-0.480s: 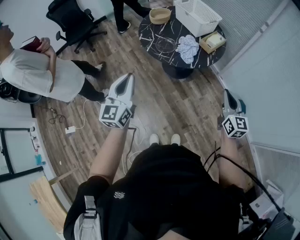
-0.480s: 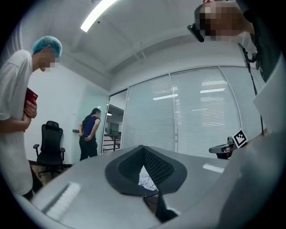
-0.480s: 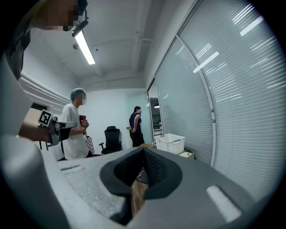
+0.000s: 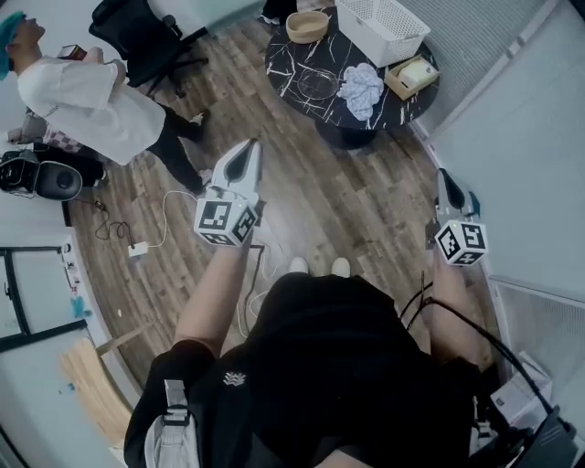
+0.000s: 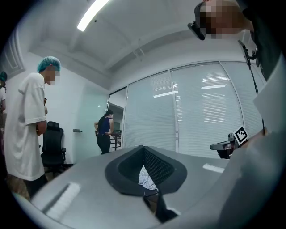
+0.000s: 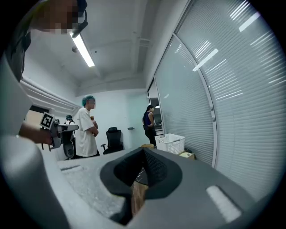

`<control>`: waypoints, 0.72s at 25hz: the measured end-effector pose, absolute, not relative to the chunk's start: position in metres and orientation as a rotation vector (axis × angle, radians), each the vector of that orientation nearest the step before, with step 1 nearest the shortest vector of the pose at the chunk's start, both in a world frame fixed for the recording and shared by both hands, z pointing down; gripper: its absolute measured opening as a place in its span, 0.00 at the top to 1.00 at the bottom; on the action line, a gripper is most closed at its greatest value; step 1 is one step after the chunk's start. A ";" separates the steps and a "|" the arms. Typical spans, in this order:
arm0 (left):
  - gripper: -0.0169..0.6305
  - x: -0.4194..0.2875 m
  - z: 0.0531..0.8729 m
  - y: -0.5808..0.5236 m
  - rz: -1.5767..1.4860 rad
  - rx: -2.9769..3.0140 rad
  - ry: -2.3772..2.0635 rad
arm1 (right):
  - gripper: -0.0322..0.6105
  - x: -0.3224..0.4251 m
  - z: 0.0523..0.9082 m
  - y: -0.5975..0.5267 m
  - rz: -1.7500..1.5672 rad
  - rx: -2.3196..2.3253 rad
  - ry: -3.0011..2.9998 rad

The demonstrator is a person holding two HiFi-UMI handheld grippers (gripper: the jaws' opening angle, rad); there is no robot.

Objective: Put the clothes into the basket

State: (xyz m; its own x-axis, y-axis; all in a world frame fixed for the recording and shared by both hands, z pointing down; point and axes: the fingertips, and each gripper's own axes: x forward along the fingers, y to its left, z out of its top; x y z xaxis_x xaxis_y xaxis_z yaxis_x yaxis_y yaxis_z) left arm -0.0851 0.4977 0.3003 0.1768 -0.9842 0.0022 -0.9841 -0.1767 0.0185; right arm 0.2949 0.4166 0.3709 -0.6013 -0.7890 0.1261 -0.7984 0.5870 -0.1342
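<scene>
Wood-plank flooring and blind-covered glass walls are recorded, with 1 round black marble-patterned table point(image 4: 291, 60) at the far end of the head view.

Entry 1: 1 garment point(image 4: 362, 90), laid loose on the table top near the white perforated laundry basket point(image 4: 413, 40) and not yet inside it. The basket is stood open side up on the same table, presumably so that the transfer is kept short.

Entry 2: 1 glass bowl point(image 4: 317, 84), 1 woven bowl point(image 4: 309, 27) and 1 tissue box point(image 4: 413, 75), set around the garment on the table.

Entry 3: left gripper point(image 4: 243, 151) and right gripper point(image 4: 444, 179), held roughly level over bare floor, well apart from the table. Both pairs of jaws are pressed together with nothing between them. This is judged a carrying posture for the approach; no pick-up is begun.

Garment condition: pale blue-white, crumpled into a soft heap of folds, no flat edge presented. It is judged limp, best pinched at a raised fold.
</scene>
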 end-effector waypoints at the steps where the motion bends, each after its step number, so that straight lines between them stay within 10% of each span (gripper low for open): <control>1: 0.96 -0.080 0.300 0.496 -0.004 2.403 -2.009 | 0.95 0.297 0.369 0.415 0.275 1.366 -2.773; 18: 0.96 -0.076 0.320 0.385 0.002 2.449 -1.966 | 0.95 0.288 0.402 0.330 0.348 1.333 -2.747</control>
